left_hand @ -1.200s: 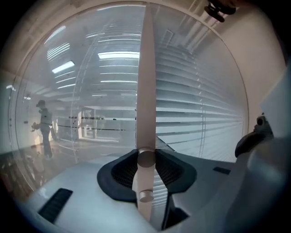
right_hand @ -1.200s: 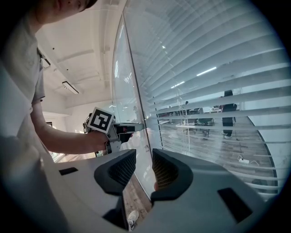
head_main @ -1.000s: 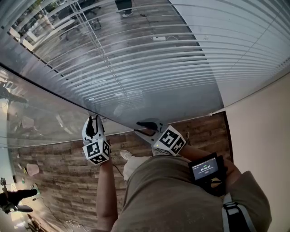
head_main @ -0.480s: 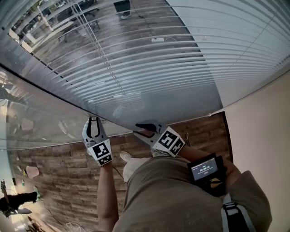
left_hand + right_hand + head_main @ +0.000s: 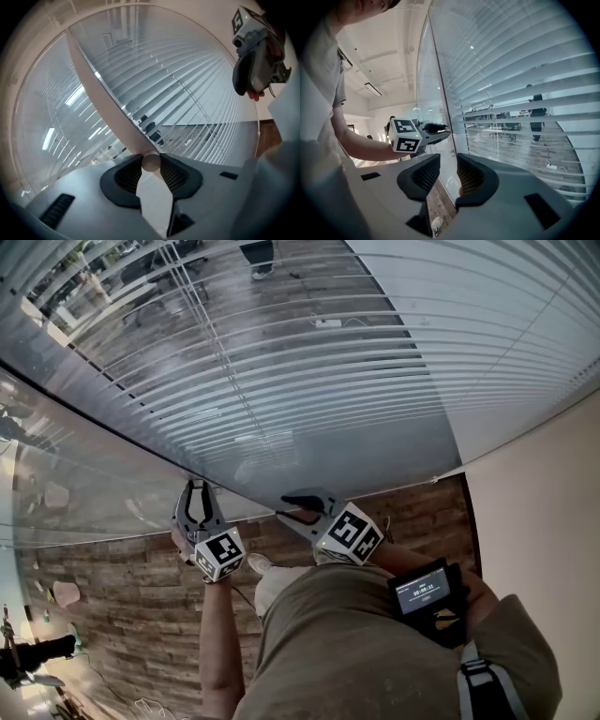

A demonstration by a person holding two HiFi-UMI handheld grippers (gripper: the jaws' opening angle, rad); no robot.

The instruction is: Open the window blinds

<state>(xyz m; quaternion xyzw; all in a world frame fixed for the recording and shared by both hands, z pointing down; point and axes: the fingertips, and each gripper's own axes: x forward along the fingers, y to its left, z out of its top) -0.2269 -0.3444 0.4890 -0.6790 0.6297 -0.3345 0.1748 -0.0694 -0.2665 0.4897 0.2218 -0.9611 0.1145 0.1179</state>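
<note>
Horizontal window blinds [image 5: 309, 362] hang behind a glass pane, slats partly tilted so an office shows through the gaps. In the left gripper view a pale wand [image 5: 108, 101] slants down from the upper left, and its round end sits clamped between the pads of my left gripper [image 5: 150, 161]. From the head view that left gripper [image 5: 195, 486] is low by the glass. My right gripper [image 5: 286, 502] is just to its right, near the pane. Seen in the right gripper view, the right gripper [image 5: 448, 173] is open with only glass and floor in the gap.
A beige wall [image 5: 544, 512] borders the blinds on the right. Wood plank floor [image 5: 122, 596] lies below. A small screen device [image 5: 427, 592] hangs at my waist. Beyond the slats a person [image 5: 533, 112] stands in the office.
My left gripper has rolled about its own axis while staying in place; its marker cube now faces differently. The right gripper has not moved.
</note>
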